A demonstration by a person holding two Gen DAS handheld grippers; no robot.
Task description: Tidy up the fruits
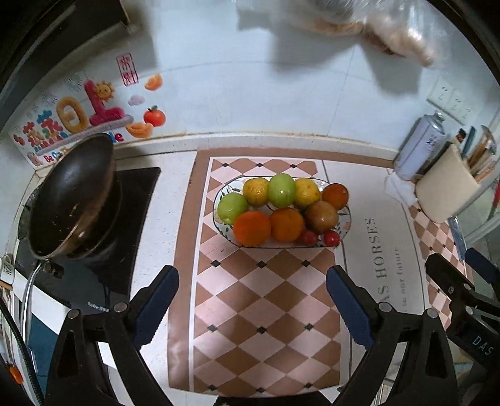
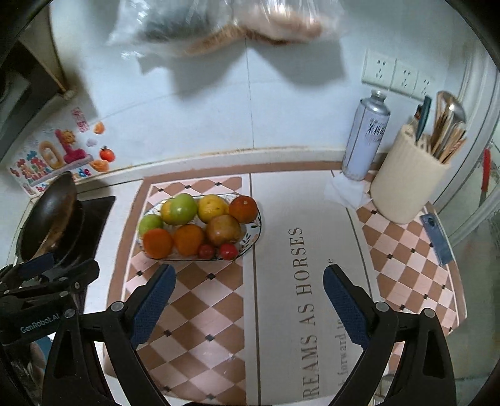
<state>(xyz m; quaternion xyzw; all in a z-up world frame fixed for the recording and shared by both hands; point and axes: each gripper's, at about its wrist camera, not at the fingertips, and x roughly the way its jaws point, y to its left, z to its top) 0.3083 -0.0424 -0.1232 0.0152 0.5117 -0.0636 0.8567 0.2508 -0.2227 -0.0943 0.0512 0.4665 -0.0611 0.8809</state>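
Observation:
An oval patterned plate (image 1: 345,223) (image 2: 257,229) rests on the checkered mat, loaded with fruit. Two green apples (image 1: 232,207) (image 2: 183,208), yellow citrus (image 1: 256,191) (image 2: 213,208) and oranges (image 1: 252,228) (image 2: 157,243) fill it, with two small red tomatoes (image 1: 331,238) (image 2: 228,251) at its near edge. My left gripper (image 1: 252,281) hangs open above the mat, short of the plate, holding nothing. Beside it, my right gripper (image 2: 249,279) is open and empty over the mat's lettered strip, to the right of the plate. The right gripper's fingers (image 1: 450,281) show at the left wrist view's right edge.
A dark wok (image 1: 73,195) (image 2: 50,215) sits on a black cooktop (image 1: 137,190) at left. A spray can (image 2: 364,137) and a cream utensil holder (image 2: 406,184) stand at back right. Plastic bags (image 2: 218,28) hang on the tiled wall above. A blue scraper (image 2: 436,239) lies at right.

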